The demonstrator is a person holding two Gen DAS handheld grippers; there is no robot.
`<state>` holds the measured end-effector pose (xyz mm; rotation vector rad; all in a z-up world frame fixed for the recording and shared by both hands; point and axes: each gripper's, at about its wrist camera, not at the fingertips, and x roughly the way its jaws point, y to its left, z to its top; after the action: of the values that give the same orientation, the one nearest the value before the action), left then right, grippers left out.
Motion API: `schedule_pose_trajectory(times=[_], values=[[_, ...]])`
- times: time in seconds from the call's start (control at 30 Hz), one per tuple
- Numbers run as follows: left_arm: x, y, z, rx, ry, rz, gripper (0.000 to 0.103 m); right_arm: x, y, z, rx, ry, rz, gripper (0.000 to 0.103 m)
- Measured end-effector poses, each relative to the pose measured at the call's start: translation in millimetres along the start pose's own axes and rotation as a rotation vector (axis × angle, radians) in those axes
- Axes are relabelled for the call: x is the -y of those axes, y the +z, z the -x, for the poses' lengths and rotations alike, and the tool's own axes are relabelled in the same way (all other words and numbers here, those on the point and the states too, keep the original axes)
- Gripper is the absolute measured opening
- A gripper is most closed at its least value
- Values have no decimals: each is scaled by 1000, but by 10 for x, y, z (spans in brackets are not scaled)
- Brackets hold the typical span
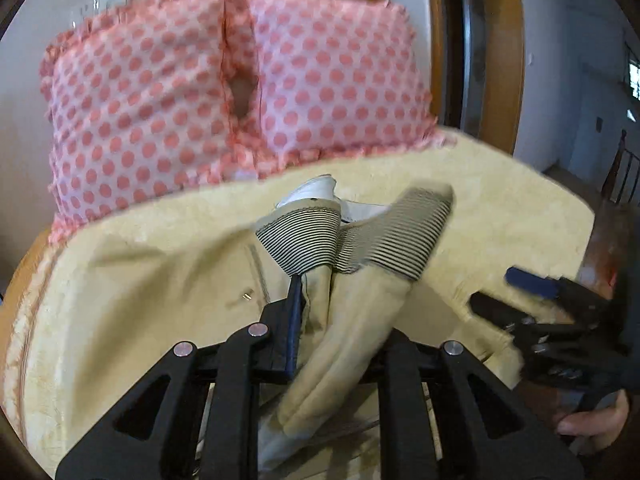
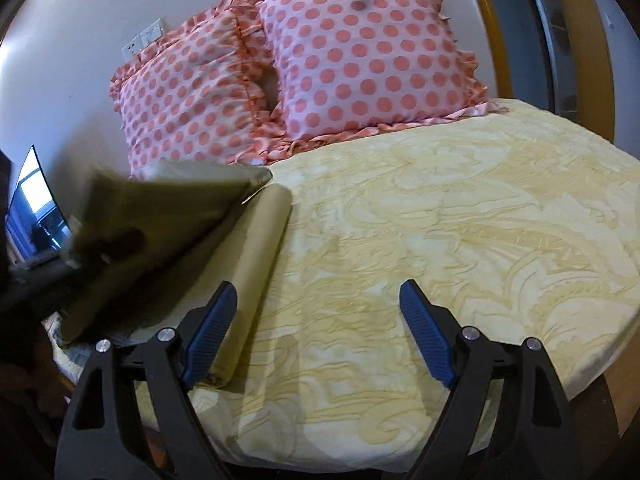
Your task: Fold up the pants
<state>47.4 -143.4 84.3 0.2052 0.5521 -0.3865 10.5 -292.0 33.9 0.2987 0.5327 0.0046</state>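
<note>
The pants (image 1: 352, 320) lie on the bed (image 2: 460, 220), partly lifted. They are beige, with striped rib cuffs (image 1: 360, 236) at the leg ends.

**Left claw** (image 1: 316, 320): closed on the pants just below the cuffs. One finger (image 1: 294, 320) shows against the cloth; the other is hidden behind it. The bunched legs pass between the jaws and the cuffs stand up beyond them.

**Right claw** (image 2: 320, 336): jaws wide apart, holding nothing. Its left pad (image 2: 212, 332) is just beside a rolled fold of the pants (image 2: 256, 264); whether it touches cannot be told. In the right wrist view a raised flap of the pants (image 2: 160, 208) hangs blurred at the left.

**Handling (judgement):**
- The cloth appears light and limp. It will sag and drape from any single grip point.
- The surface looks matte woven cloth, so slip in the pads is unlikely.
- The rib cuffs are thicker and elastic, and give a firm hold.
- No fragile parts are visible.

**Where to grip (judgement):**
- Take hold at edges or corners: cuffs, waistband or a fold line.
- Pinch both layers together so that the legs stay aligned.
- Use both claws, well apart, to keep the span taut.

Two polka-dot pillows (image 2: 360, 60) rest at the head of the bed, clear of the pants.
</note>
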Motion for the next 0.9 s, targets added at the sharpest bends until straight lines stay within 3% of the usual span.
schedule_pose_trajectory(times=[0.07,0.17,0.23,0.27,0.33,0.37,0.4,0.53,0.63,0.73,0.9], values=[[191,5,-44,4,7,-59,15,2,8,10,8,-8,2,83],[375,-170,-196,-62,33,-116,16,23,11,43,12,-16,3,83],[504,-270,-243,-83,88,-181,20,28,16,96,21,-31,12,84],[554,-311,-222,-81,112,-205,28,39,35,113,26,-37,14,84],[626,-379,-150,-74,163,-242,53,79,91,169,46,-51,11,84],[611,-391,-97,-66,161,-240,72,97,124,199,58,-57,9,84],[574,-405,-16,-55,148,-229,81,109,176,239,75,-62,8,84],[150,-416,420,-33,43,-82,87,45,359,324,118,-18,25,86],[-454,-345,487,-19,32,103,89,-222,427,225,99,122,86,90],[-995,-299,357,-37,29,272,89,-558,406,-60,18,274,144,90],[-1326,-381,22,-170,23,354,89,-917,292,-511,-153,275,240,91]])
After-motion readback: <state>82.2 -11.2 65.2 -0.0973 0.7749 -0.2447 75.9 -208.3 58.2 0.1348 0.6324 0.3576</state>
